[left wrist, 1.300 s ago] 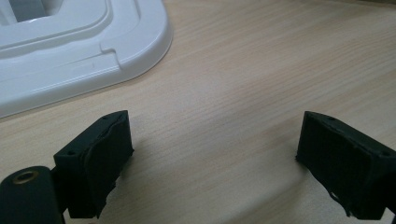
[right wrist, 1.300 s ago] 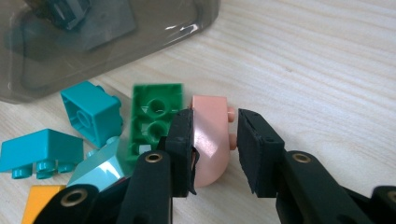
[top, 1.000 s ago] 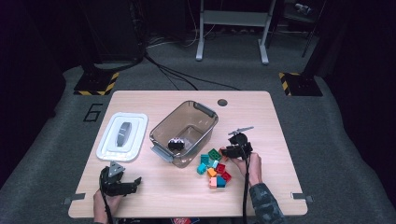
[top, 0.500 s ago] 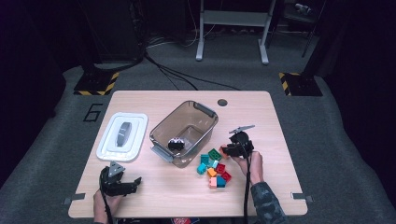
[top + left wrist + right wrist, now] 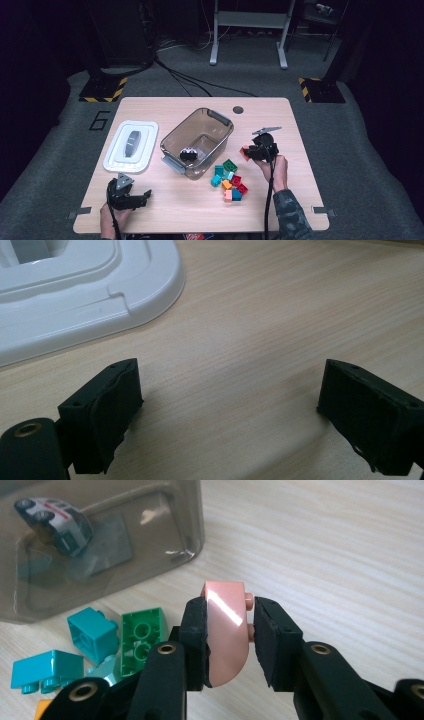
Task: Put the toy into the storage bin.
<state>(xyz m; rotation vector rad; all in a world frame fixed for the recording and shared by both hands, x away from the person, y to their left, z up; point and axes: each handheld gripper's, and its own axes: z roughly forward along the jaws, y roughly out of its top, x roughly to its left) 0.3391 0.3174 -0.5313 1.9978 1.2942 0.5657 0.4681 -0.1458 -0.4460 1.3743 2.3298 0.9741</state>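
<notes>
My right gripper (image 5: 227,615) is shut on a salmon-pink curved brick (image 5: 225,640), held a little above the table. In the high view that gripper (image 5: 251,151) hovers right of a smoky clear bin (image 5: 220,119), above and right of a pile of coloured bricks (image 5: 230,181). A green brick (image 5: 141,637) and teal bricks (image 5: 92,632) lie below its jaws. A small toy car (image 5: 188,154) lies inside the bin, seen through the bin wall (image 5: 55,522). My left gripper (image 5: 145,194) rests open at the table's front left, nothing between its jaws (image 5: 230,385).
A white lid (image 5: 131,146) lies left of the bin, its corner just ahead of the left gripper (image 5: 75,290). A round hole (image 5: 238,109) marks the table's far edge. Bare wood lies between the left gripper and the brick pile.
My right gripper has risen slightly with the pink brick and drifted off the pile. The left gripper has stayed put.
</notes>
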